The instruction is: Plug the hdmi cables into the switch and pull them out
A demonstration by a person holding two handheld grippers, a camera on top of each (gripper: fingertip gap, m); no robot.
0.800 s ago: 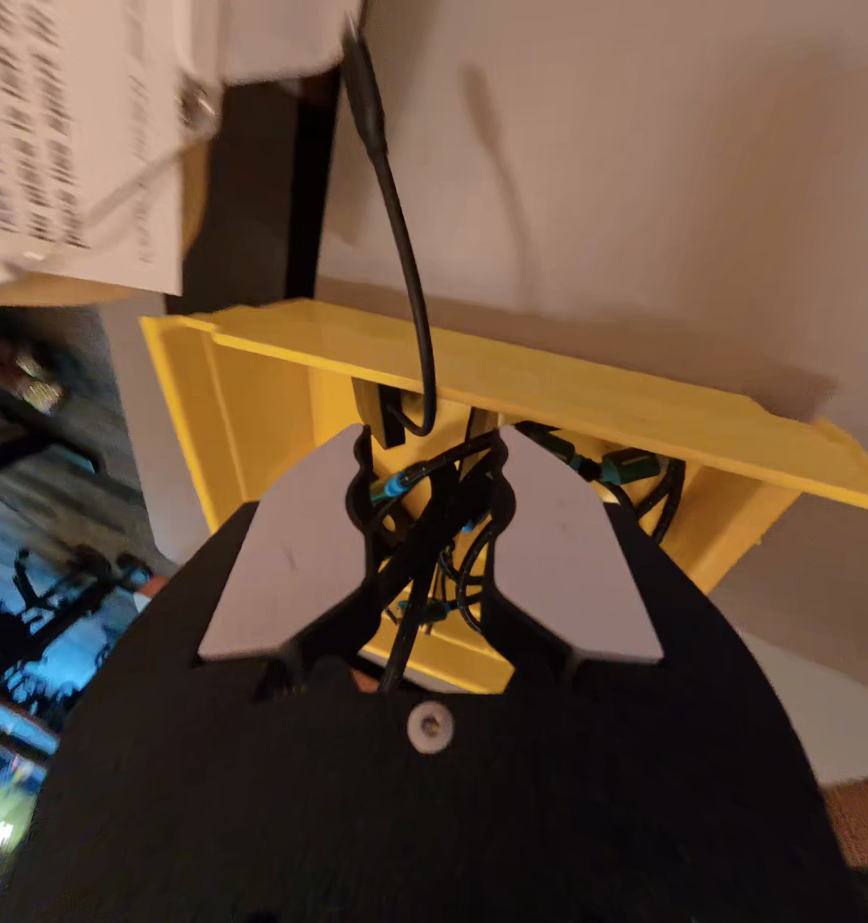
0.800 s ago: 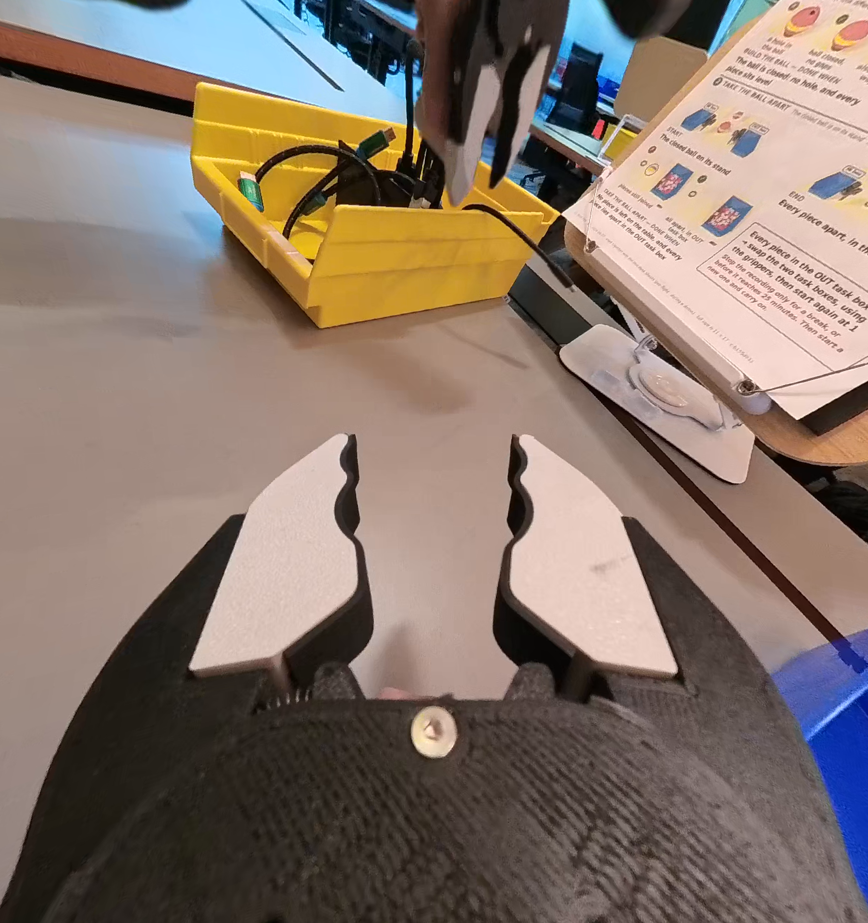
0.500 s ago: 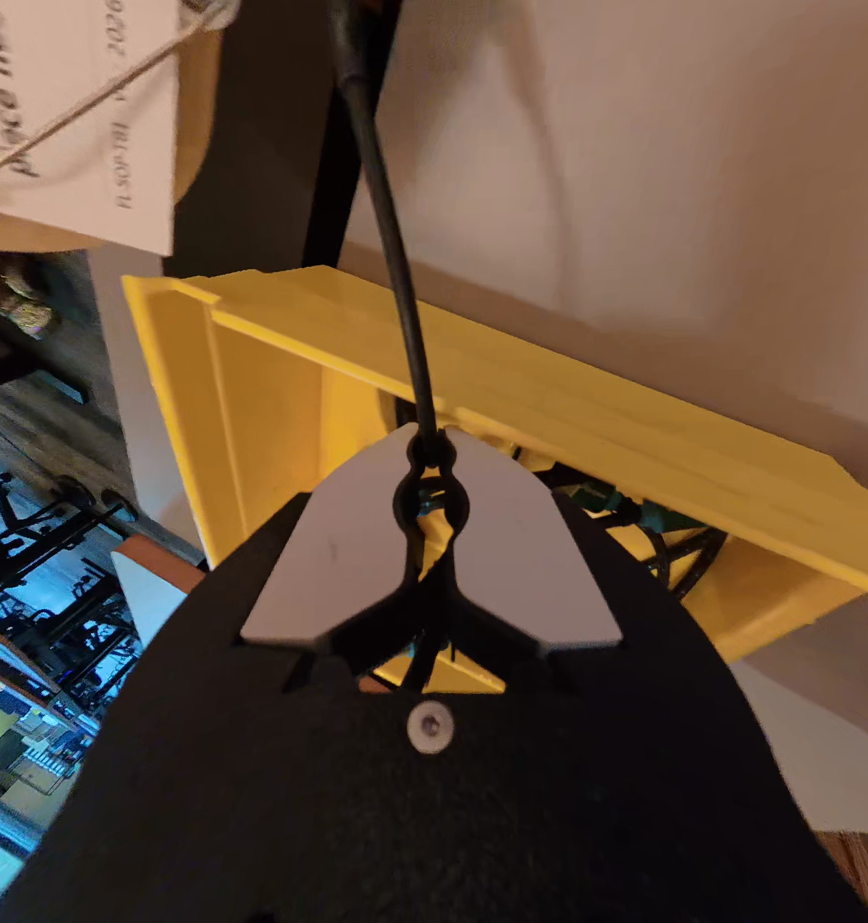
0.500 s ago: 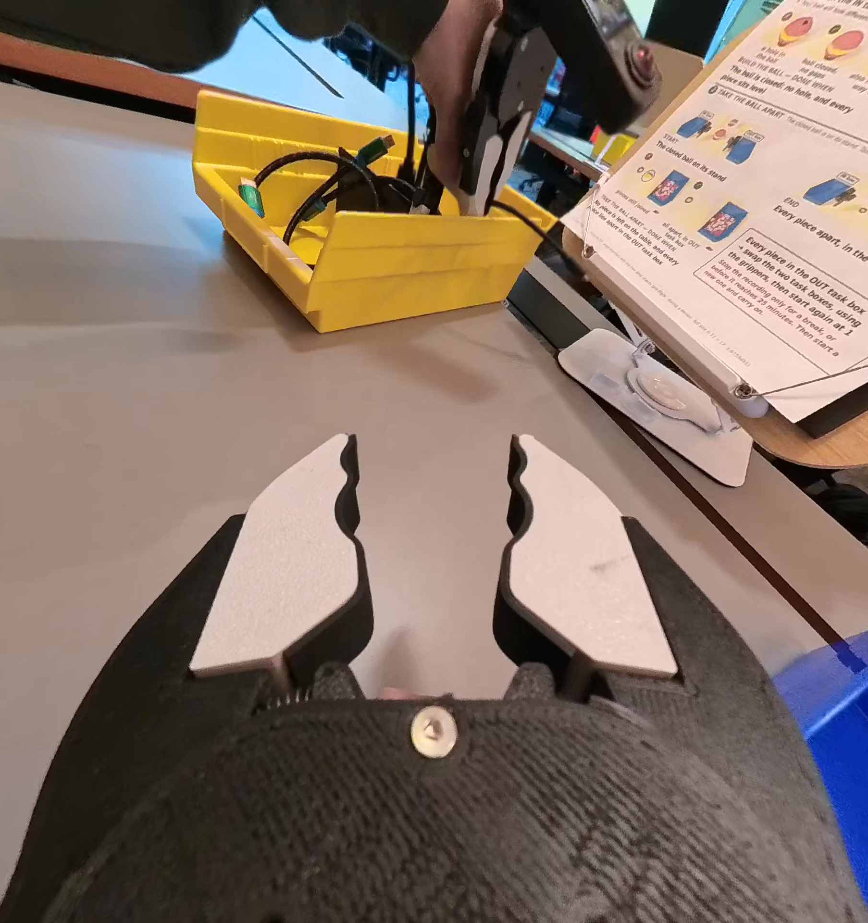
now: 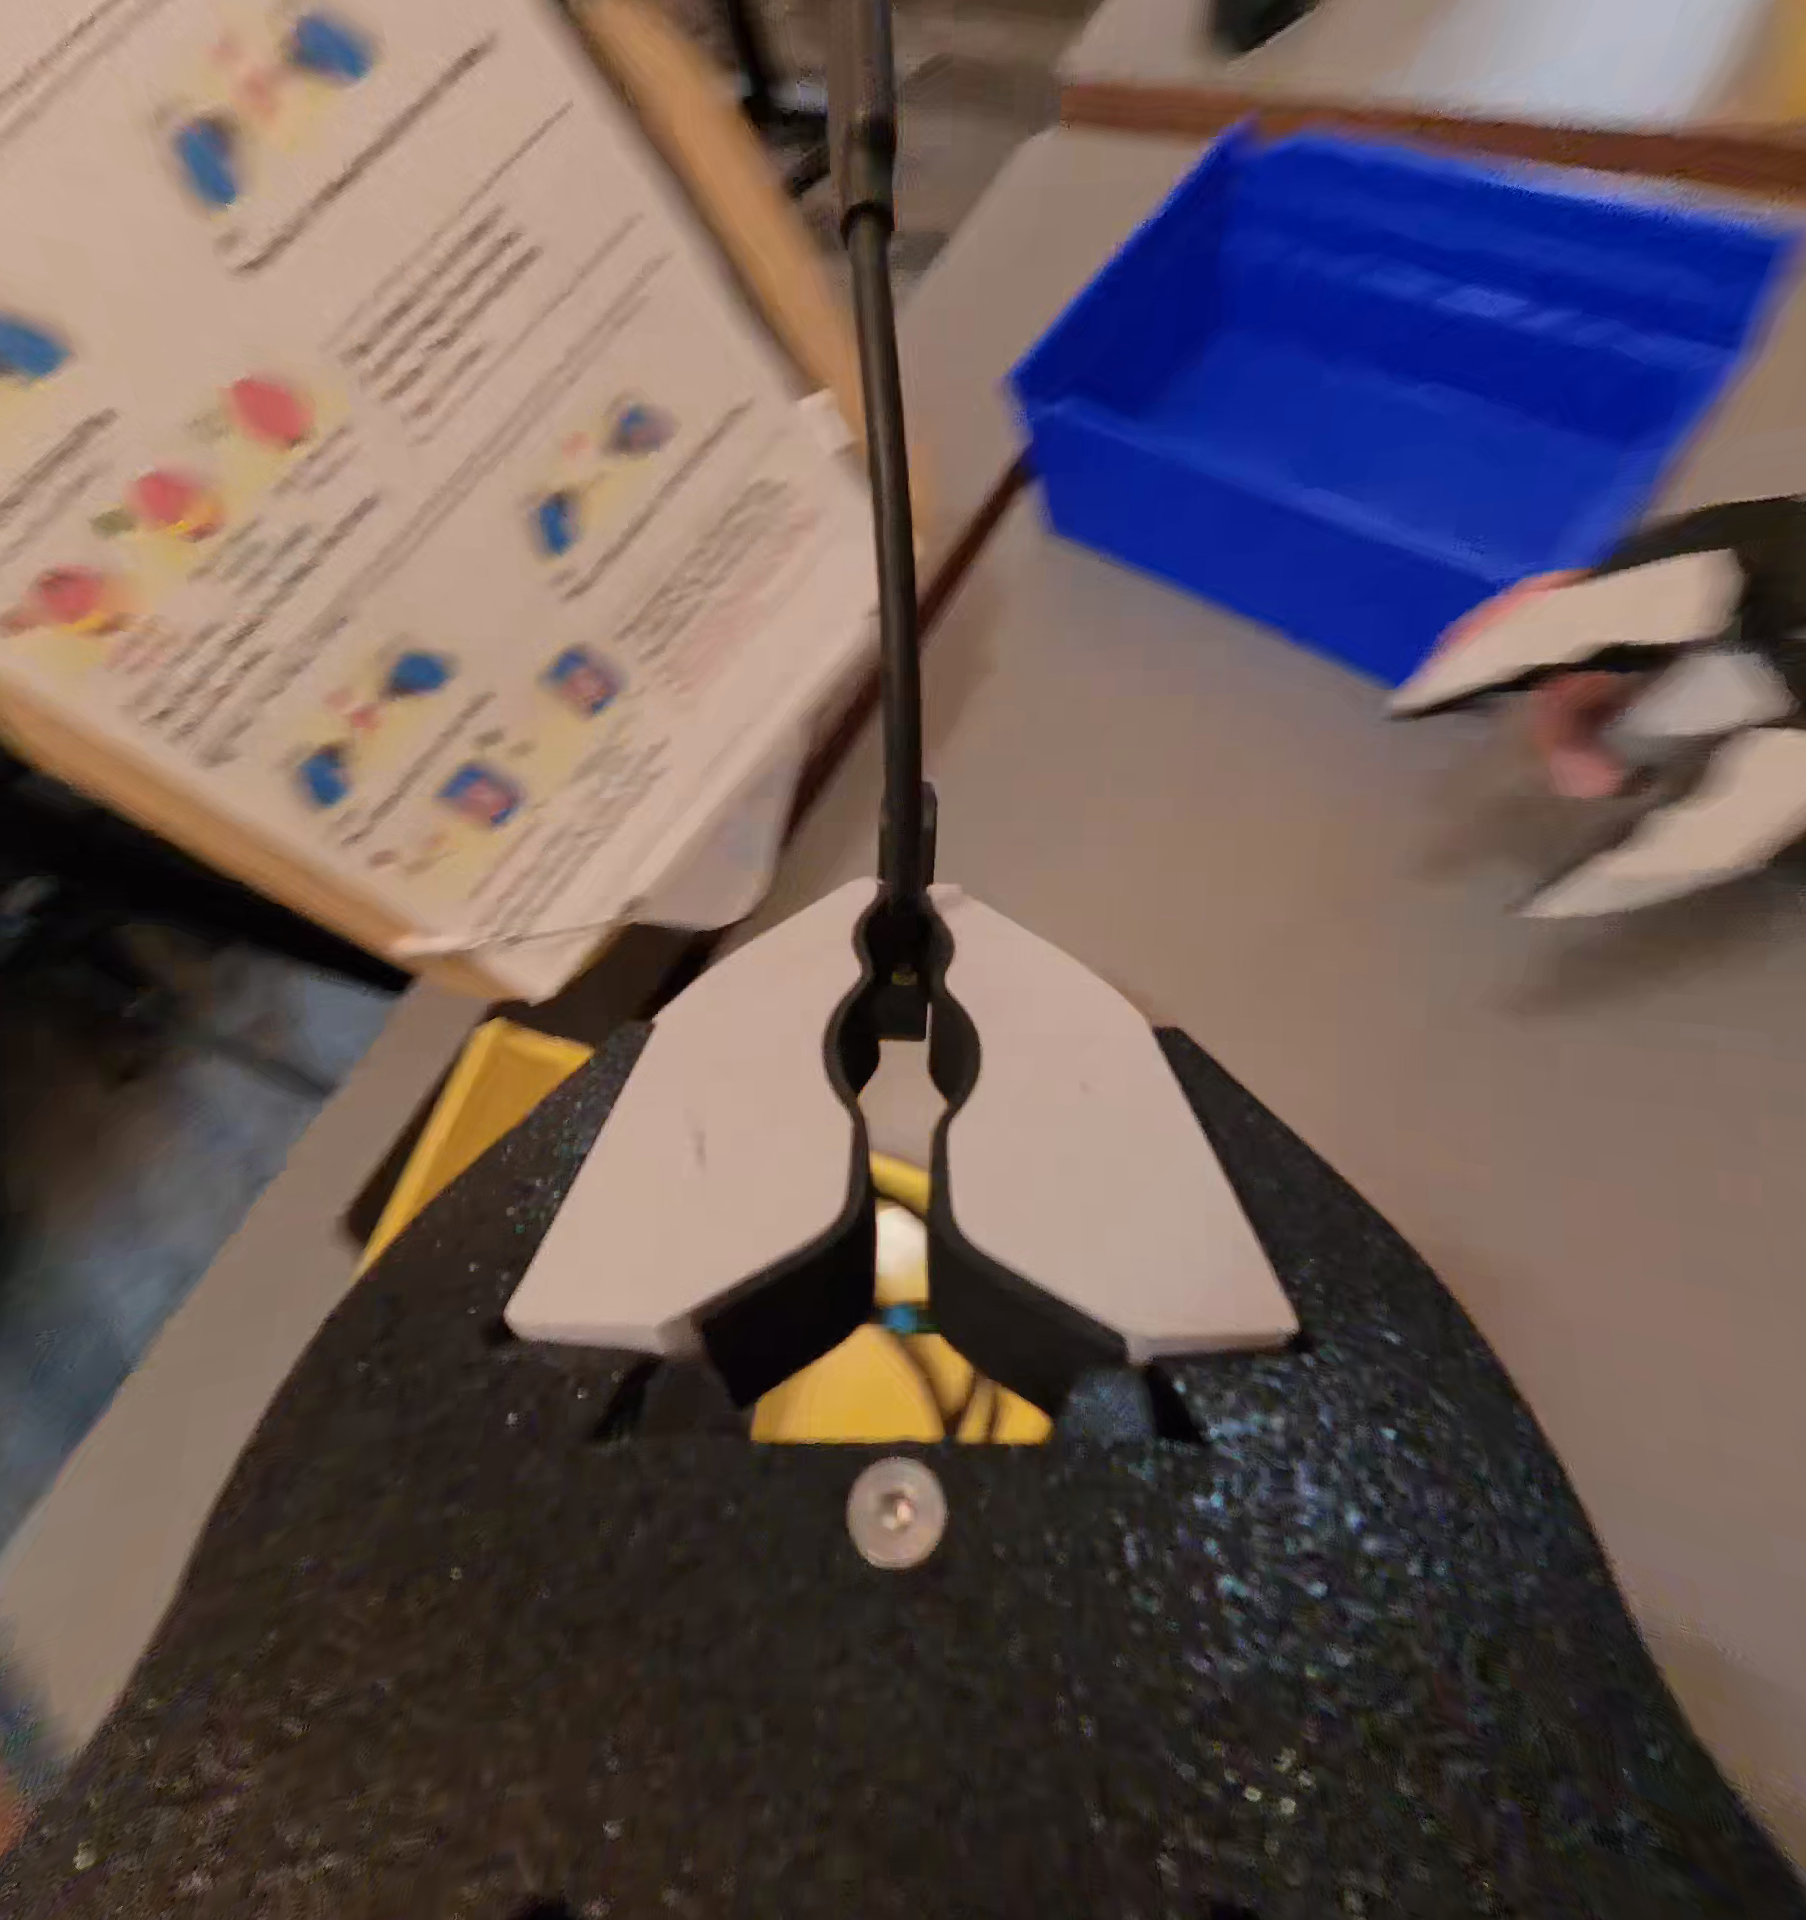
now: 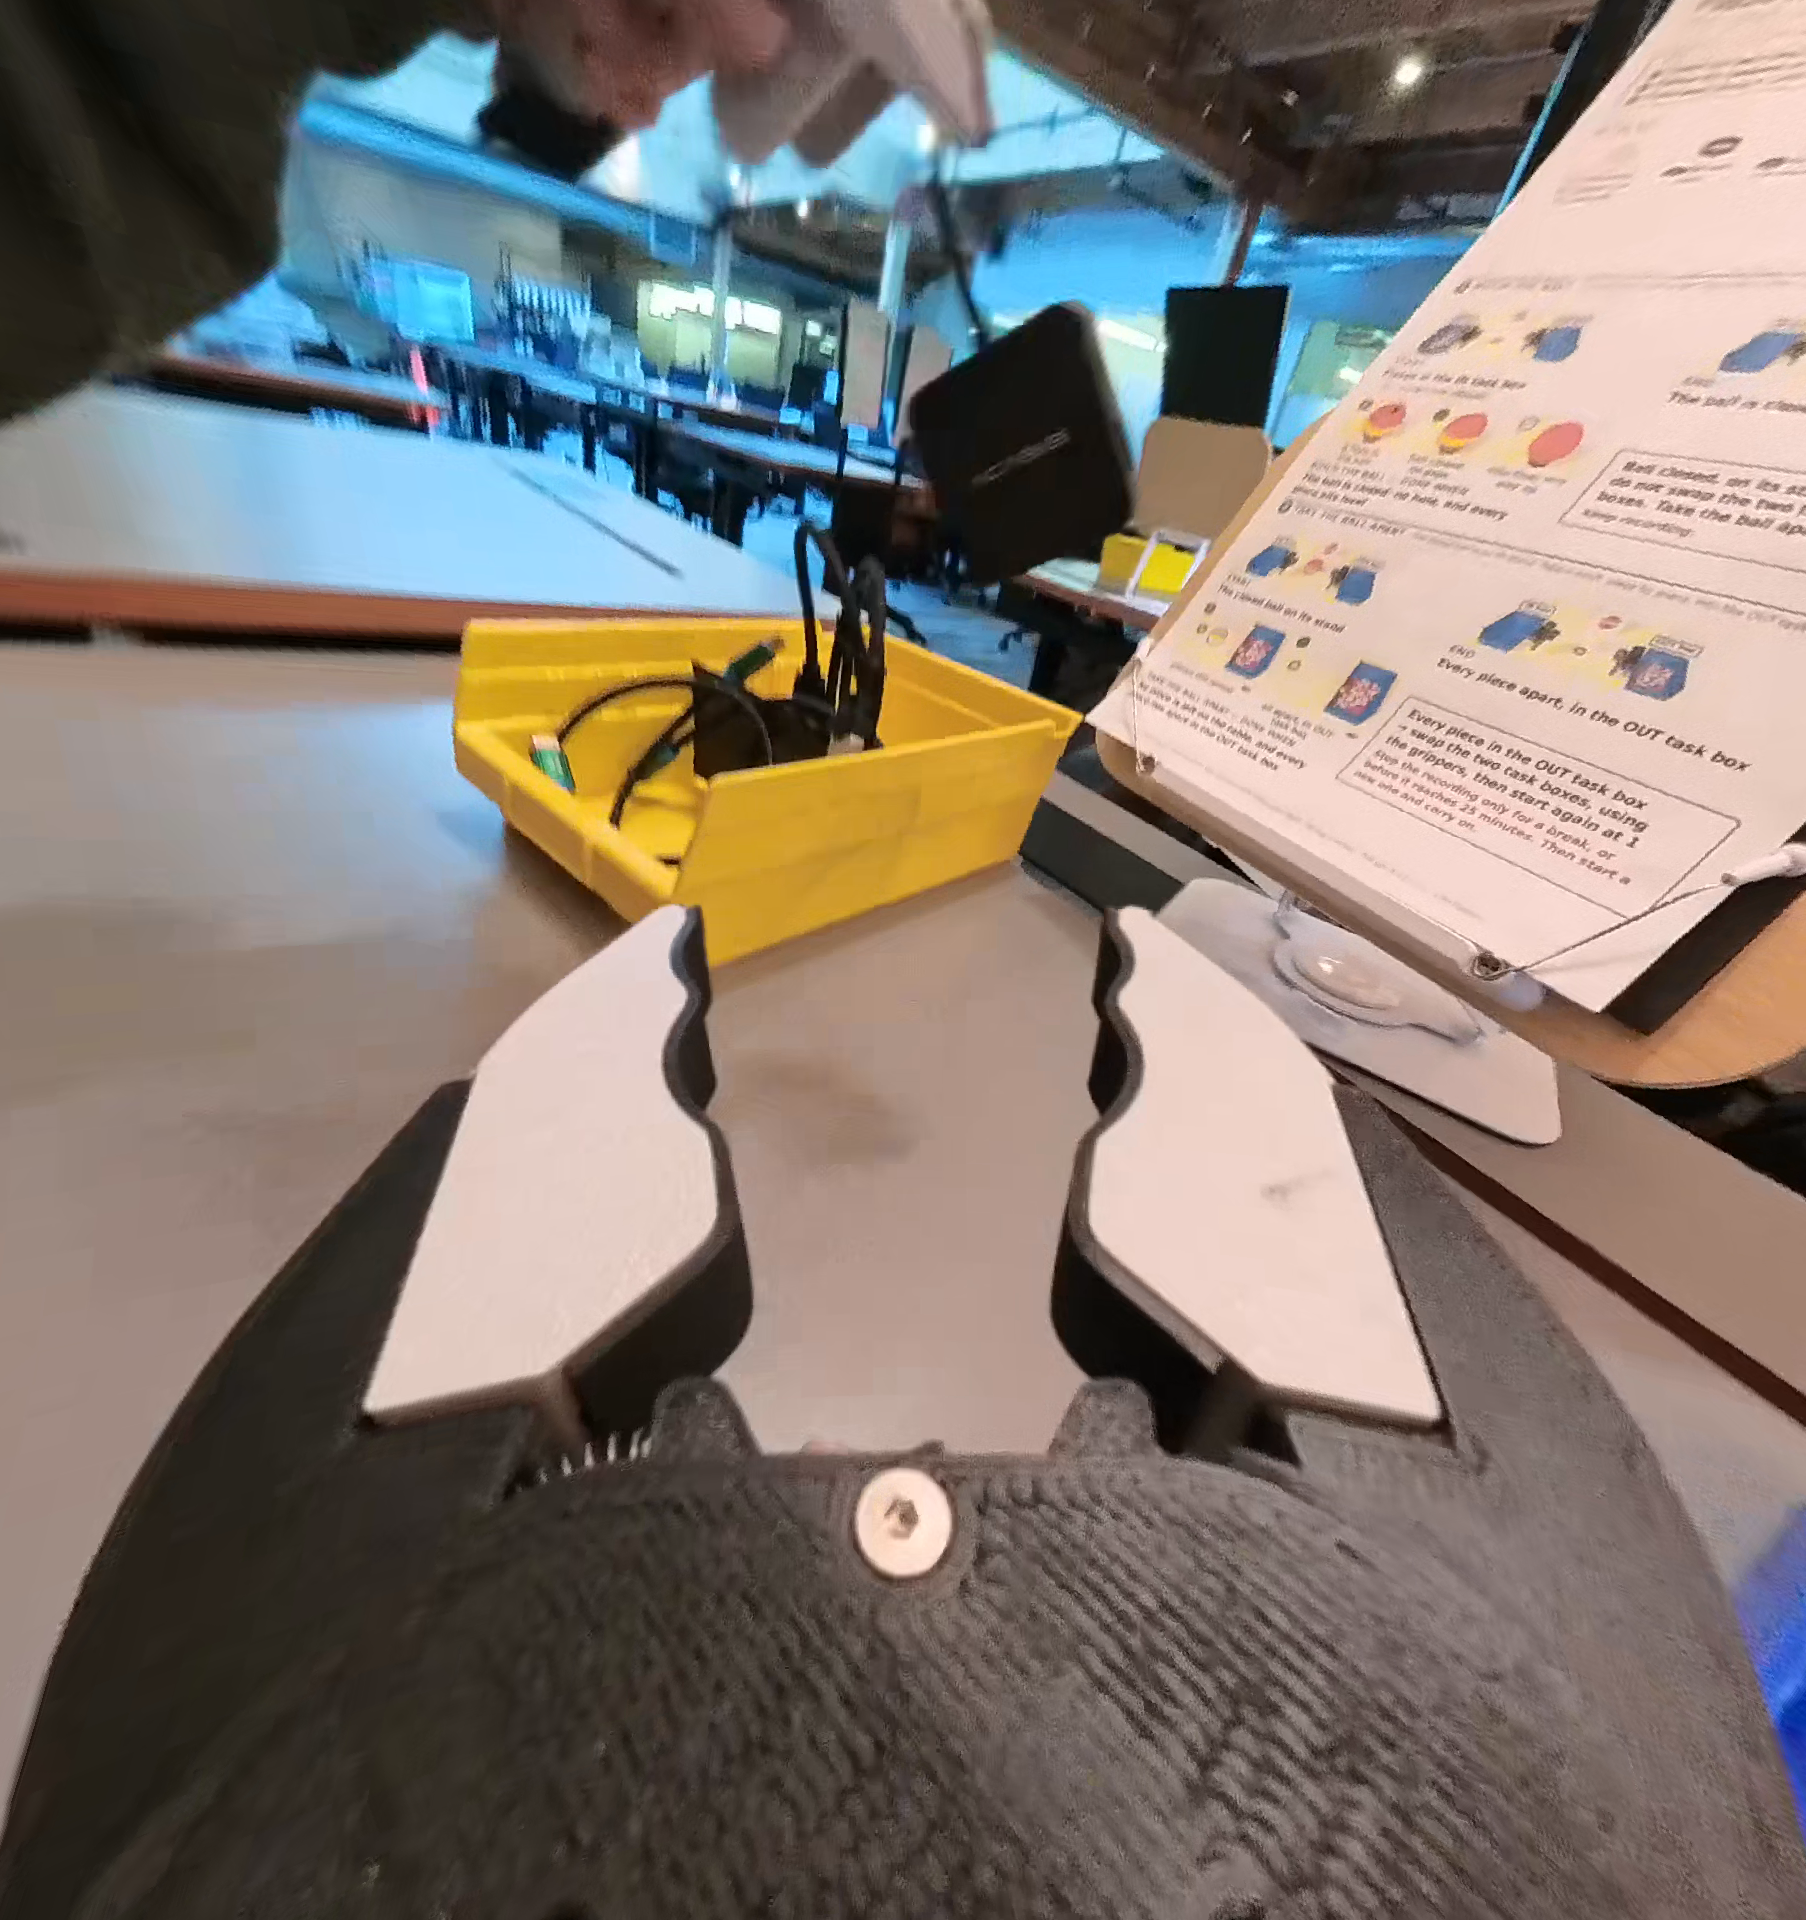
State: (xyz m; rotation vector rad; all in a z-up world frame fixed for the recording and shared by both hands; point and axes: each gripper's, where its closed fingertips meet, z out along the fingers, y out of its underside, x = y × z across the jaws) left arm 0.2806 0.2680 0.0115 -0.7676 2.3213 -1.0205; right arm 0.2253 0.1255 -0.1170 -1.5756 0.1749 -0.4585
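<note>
My left gripper [image 5: 904, 920] is shut on a thin black cable [image 5: 888, 520] and holds it high above the yellow bin [image 6: 826, 831]. In the right wrist view the left gripper [image 6: 857, 83] is a blur at the top. The black square switch [image 6: 1024, 457] hangs tilted in the air below it on that cable. Several black HDMI cables [image 6: 847, 644] trail from the switch down into the bin, some with green plugs. My right gripper [image 6: 904, 987] is open and empty, low over the grey table in front of the bin; it also shows in the left wrist view [image 5: 1647, 727].
An instruction sheet on a wooden stand [image 6: 1501, 644] rises at the right of the yellow bin, on a white base [image 6: 1398, 1039]. A blue bin [image 5: 1398, 416] stands on the table beside my right gripper. The grey table [image 6: 203, 935] spreads left of the bin.
My left gripper shut on the cable inside the yellow bin and rose, swinging its view up. The switch came out of the bin and now hangs. My right gripper tilted slightly and stayed open.
</note>
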